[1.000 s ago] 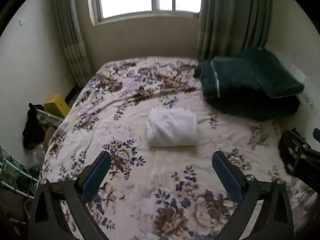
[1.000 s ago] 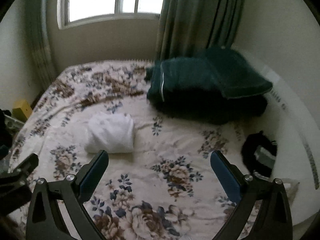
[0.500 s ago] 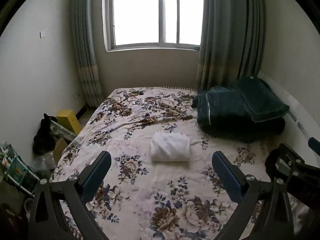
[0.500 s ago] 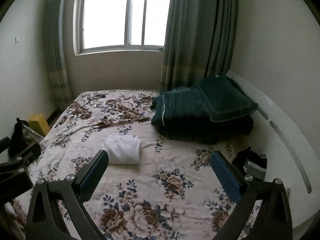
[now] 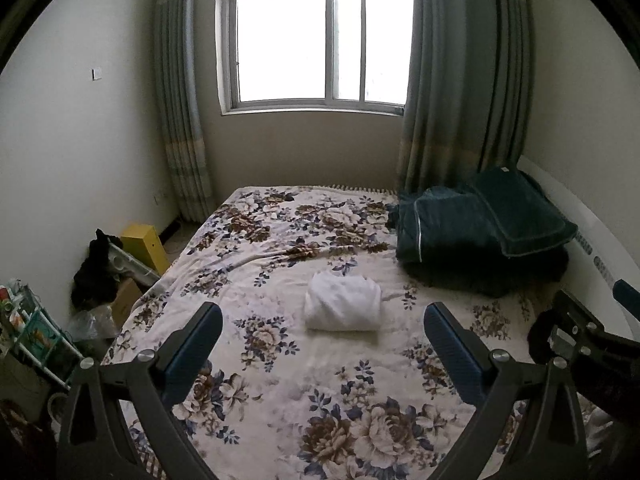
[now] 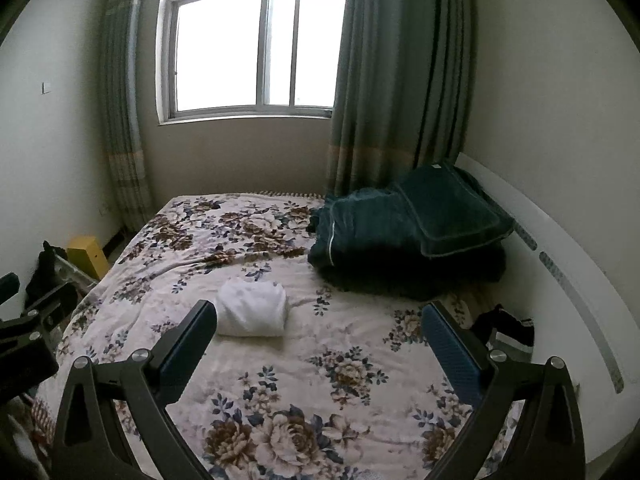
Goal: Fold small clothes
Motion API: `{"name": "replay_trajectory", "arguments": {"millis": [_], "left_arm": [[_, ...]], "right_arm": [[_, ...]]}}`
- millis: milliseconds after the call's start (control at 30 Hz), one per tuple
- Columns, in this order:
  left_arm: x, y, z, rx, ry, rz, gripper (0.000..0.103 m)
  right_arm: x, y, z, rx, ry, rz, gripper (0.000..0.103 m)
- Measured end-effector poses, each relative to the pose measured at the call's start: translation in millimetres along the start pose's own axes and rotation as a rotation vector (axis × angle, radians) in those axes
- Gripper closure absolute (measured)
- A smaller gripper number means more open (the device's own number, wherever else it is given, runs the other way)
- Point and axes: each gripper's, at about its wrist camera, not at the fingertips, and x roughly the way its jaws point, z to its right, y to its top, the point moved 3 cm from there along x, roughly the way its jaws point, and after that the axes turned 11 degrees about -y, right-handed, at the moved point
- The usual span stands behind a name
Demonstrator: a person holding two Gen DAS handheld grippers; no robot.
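Note:
A folded white garment (image 5: 343, 302) lies in the middle of the floral bedspread (image 5: 280, 380); it also shows in the right wrist view (image 6: 253, 308). My left gripper (image 5: 322, 346) is open and empty, held well back from and above the garment. My right gripper (image 6: 320, 344) is open and empty too, held back with the garment ahead to its left. The right gripper's body (image 5: 580, 344) shows at the right edge of the left wrist view, and the left gripper's body (image 6: 28, 332) at the left edge of the right wrist view.
A dark green quilt and pillow (image 5: 480, 232) are piled at the bed's far right by the white headboard (image 6: 560, 272). A black item (image 6: 506, 326) lies by the headboard. A yellow box (image 5: 144, 242), dark clutter and a rack (image 5: 32, 332) stand on the floor left of the bed.
Both grippers have pulled back and up from the bed and tilted up, so the garment looks smaller and the window fills the top. The garment has not moved.

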Motion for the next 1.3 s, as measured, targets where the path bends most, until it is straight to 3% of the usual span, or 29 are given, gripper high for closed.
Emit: {"name": "replay_trajectory", "arguments": {"millis": [1300], "left_arm": [[-9.6,-10.9,-6.9,-0.008,0.018,-0.001,0.0]], "right_arm": [[3.3,-1.8,-11.2,-0.013,0.047,-0.029,0.0]]}}
